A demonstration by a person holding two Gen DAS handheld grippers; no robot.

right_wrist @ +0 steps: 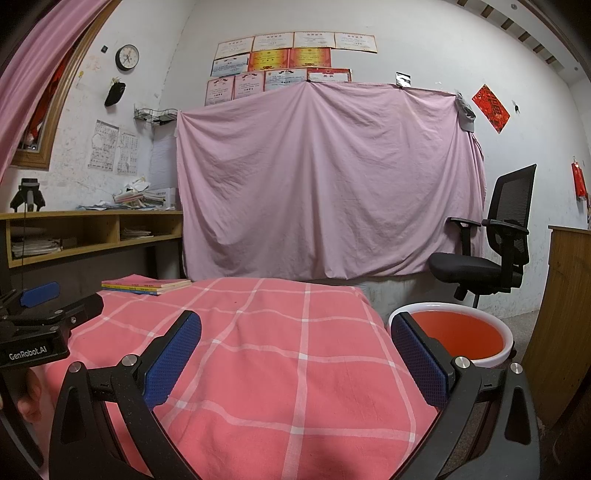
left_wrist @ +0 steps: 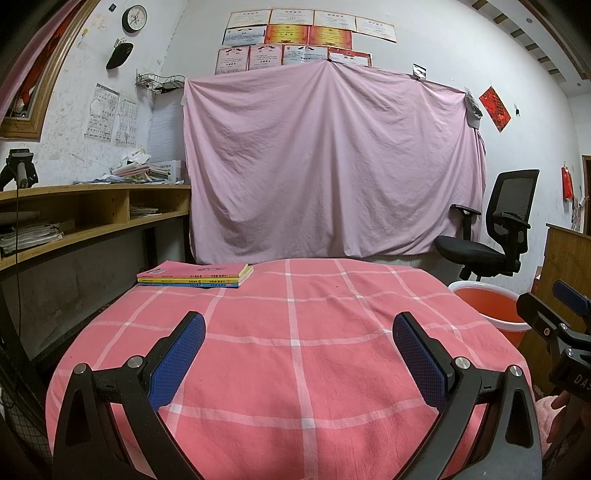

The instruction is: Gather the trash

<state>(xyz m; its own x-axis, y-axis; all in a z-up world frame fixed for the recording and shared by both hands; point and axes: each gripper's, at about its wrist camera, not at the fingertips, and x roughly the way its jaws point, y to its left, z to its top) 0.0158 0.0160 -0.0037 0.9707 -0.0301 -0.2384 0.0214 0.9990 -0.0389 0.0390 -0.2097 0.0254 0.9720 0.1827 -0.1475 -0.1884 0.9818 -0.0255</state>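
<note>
Two claws hang over a surface (left_wrist: 295, 369) with a pink checked cloth on it. The left claw (left_wrist: 298, 325) is spread wide and holds nothing. The right claw (right_wrist: 296, 325) is spread wide too, with nothing between its blue pads (right_wrist: 173, 354). Each claw can be seen from the other one's camera, off to the side, with a bit of a hand (right_wrist: 31, 398) under it.

One small stack of books (left_wrist: 195, 275) lies on the far left corner of the surface. I count three books in it, the top one pink. I see no trash on the cloth.

One orange bucket (right_wrist: 456, 332) with a white rim stands on the floor just beside the right edge of the surface. I cannot see anything inside it.

One black office chair (right_wrist: 487, 240) stands behind the bucket. One big pink sheet (left_wrist: 332, 162) hangs on the back wall. One round clock (left_wrist: 134, 17) hangs high on the left, above one long wooden shelf (left_wrist: 92, 206) with papers piled on it.
</note>
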